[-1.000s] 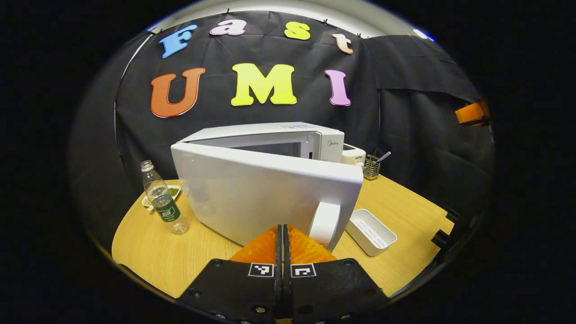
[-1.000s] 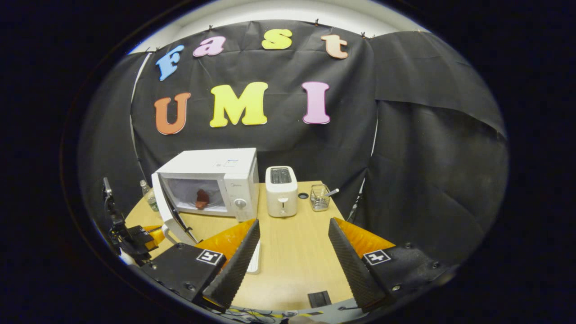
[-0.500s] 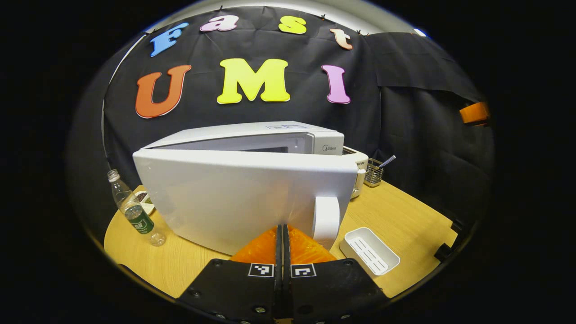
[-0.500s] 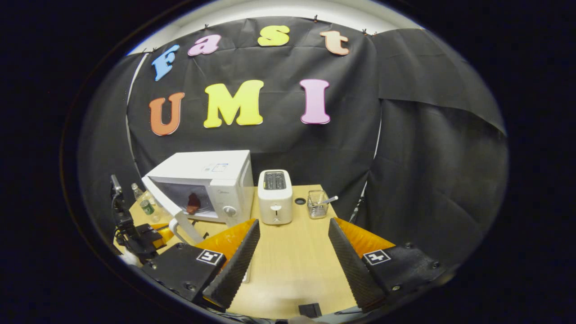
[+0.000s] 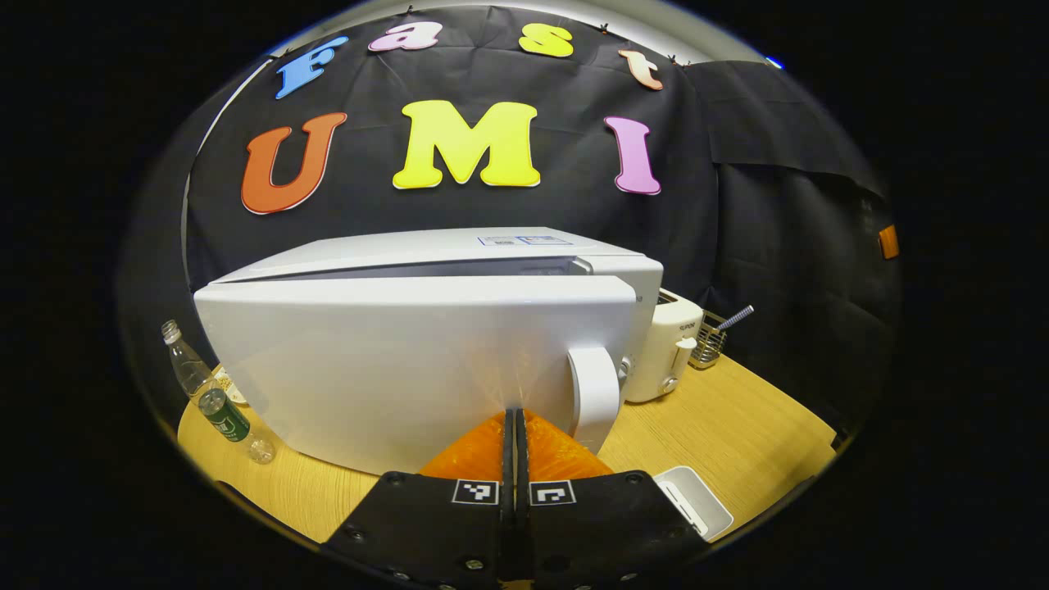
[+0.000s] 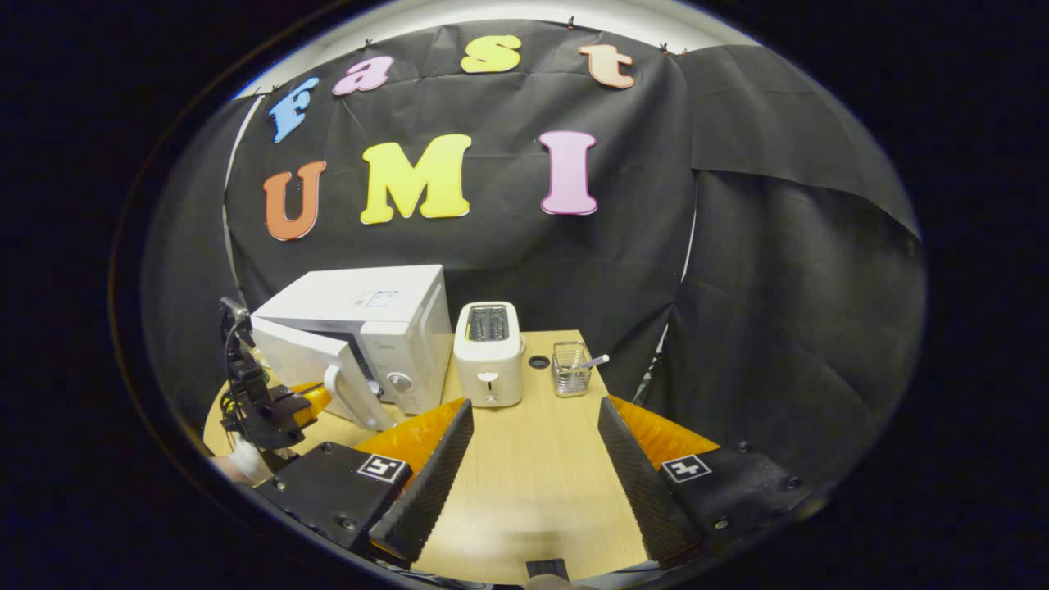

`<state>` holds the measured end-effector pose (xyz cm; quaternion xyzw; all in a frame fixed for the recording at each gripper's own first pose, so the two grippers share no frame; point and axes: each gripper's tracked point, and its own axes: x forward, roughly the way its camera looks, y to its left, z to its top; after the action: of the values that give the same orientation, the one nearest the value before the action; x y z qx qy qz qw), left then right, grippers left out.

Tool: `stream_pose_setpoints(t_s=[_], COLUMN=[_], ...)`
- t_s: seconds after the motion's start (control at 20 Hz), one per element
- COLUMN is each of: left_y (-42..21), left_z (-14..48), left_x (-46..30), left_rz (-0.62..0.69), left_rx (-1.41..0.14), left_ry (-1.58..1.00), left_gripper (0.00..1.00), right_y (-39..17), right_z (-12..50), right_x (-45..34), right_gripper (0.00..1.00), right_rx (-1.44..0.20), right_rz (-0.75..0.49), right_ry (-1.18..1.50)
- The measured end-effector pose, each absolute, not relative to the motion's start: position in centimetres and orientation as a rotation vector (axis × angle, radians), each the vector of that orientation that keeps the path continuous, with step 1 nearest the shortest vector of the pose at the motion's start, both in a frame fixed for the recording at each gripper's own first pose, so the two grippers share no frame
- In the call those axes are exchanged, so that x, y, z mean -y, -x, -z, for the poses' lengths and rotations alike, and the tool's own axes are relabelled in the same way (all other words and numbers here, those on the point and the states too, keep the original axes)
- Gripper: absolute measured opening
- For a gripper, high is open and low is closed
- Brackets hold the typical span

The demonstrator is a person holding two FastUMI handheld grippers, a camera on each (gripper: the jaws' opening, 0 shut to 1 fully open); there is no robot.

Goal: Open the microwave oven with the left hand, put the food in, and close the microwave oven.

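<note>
The white microwave (image 5: 459, 246) stands right in front of me in the left gripper view, its door (image 5: 393, 369) swung almost shut with a thin gap along the top. My left gripper (image 5: 515, 416) is shut with nothing between its fingers, tips against the door just left of the handle (image 5: 594, 397). In the right gripper view the microwave (image 6: 369, 307) sits at the left of the table, the door (image 6: 299, 356) slightly ajar, and the left gripper (image 6: 307, 400) touches it. The food is hidden behind the door. My right gripper (image 6: 533, 426) hangs open and empty above the table.
A white toaster (image 6: 489, 352) stands right of the microwave, then a wire utensil holder (image 6: 569, 369) and a small black disc (image 6: 538, 361). A plastic bottle (image 5: 213, 397) stands left of the microwave. A white tray (image 5: 697, 508) lies at the wooden table's (image 6: 524, 483) near edge.
The left gripper has pushed the door from wide open to nearly shut, hiding the food inside. The right gripper has drawn back slightly and stayed open.
</note>
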<state>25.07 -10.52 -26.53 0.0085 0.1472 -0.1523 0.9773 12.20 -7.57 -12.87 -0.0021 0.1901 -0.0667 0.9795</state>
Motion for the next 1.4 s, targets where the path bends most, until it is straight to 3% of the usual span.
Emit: stream_pose_setpoints(t_s=[0.85,0.9,0.95,1.2,1.25,1.3,1.35,1.4], left_y=[-28.6,-28.5,-28.4,-26.4,-26.0,-25.5,-25.2,-24.5], left_z=[26.7,26.6,26.5,26.8,27.0,27.1,27.5,27.7], left_x=[12.4,12.5,12.3,10.1,9.4,8.9,8.5,8.1], left_rz=[0.266,0.266,0.259,0.2,0.181,0.166,0.171,0.156], left_rx=[-0.327,-0.326,-0.326,-0.33,-0.333,-0.34,-0.35,-0.36], left_ry=[-0.001,0.003,0.0,-0.038,-0.048,-0.058,-0.061,-0.062], left_gripper=[0.0,0.1,0.0,0.0,0.1,0.0,0.07,0.51], right_y=[-14.0,-13.9,-13.8,-13.1,-13.0,-13.0,-12.9,-12.8], right_z=[13.1,13.0,12.9,13.1,13.1,13.1,13.0,13.1], right_x=[8.3,8.4,8.7,9.2,9.2,9.2,9.1,9.1], right_gripper=[0.98,0.98,0.98,0.98,0.98,0.98,0.98,0.98], right_rx=[-0.406,-0.402,-0.396,-0.393,-0.392,-0.39,-0.383,-0.384], right_rz=[0.086,0.084,0.089,0.088,0.084,0.082,0.079,0.073], right_ry=[-0.008,-0.003,-0.002,-0.01,-0.011,-0.013,-0.018,-0.019])
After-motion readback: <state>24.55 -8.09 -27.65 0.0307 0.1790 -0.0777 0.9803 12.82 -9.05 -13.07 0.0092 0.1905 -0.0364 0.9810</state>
